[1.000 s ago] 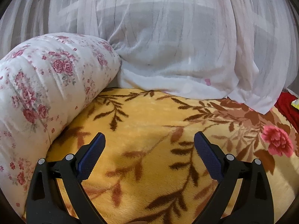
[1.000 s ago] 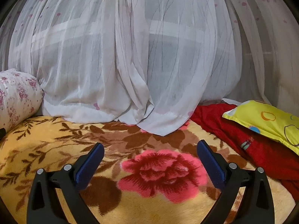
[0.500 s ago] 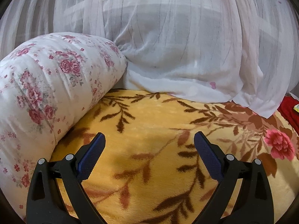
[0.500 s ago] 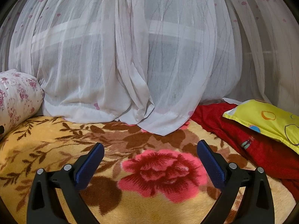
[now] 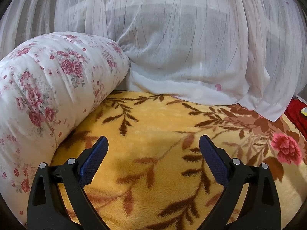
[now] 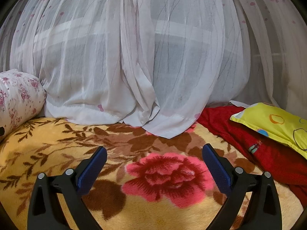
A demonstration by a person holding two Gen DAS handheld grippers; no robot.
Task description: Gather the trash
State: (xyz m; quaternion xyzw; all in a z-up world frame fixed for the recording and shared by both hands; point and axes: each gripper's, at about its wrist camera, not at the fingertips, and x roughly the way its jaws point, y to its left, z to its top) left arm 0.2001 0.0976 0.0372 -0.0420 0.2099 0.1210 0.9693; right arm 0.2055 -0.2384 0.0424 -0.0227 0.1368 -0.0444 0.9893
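Currently your left gripper point(image 5: 153, 143) and right gripper point(image 6: 154, 153) both stand wide apart with nothing between the blue pads point(image 5: 94, 160), poised above the yellow floral blanket point(image 5: 153, 118). Outward: rolled floral quilt point(image 5: 48, 88) left, sheer white curtain point(image 6: 134, 57) behind, red cloth point(image 6: 268, 153) and yellow pillow point(image 6: 278, 124) right. No trash shows in either view.

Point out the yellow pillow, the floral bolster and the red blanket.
yellow pillow point(image 6: 278, 123): right wrist view, its top face.
floral bolster point(image 5: 48, 88): left wrist view, its rounded side.
red blanket point(image 6: 268, 157): right wrist view, its bare middle.
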